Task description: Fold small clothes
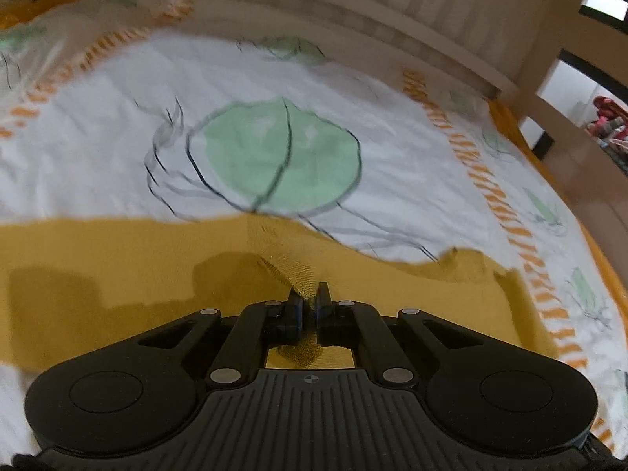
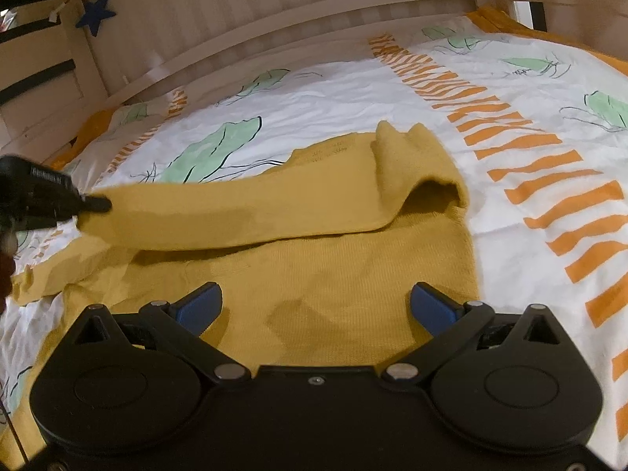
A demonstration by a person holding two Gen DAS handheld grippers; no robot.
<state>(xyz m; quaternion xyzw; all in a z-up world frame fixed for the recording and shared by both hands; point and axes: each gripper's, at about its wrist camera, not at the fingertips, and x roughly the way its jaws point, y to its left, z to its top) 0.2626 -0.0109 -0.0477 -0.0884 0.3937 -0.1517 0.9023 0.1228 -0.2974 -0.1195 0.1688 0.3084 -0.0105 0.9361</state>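
Left claw (image 1: 309, 301) clamped on yellow knit garment (image 2: 333, 286), sleeve drawn lengthwise across body; right claw (image 2: 316, 306) wide, empty, nearer hem.

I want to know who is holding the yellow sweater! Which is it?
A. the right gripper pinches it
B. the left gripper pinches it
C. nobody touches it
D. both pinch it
B: the left gripper has its jaws shut on the yellow sweater, while the right gripper hangs open over it.
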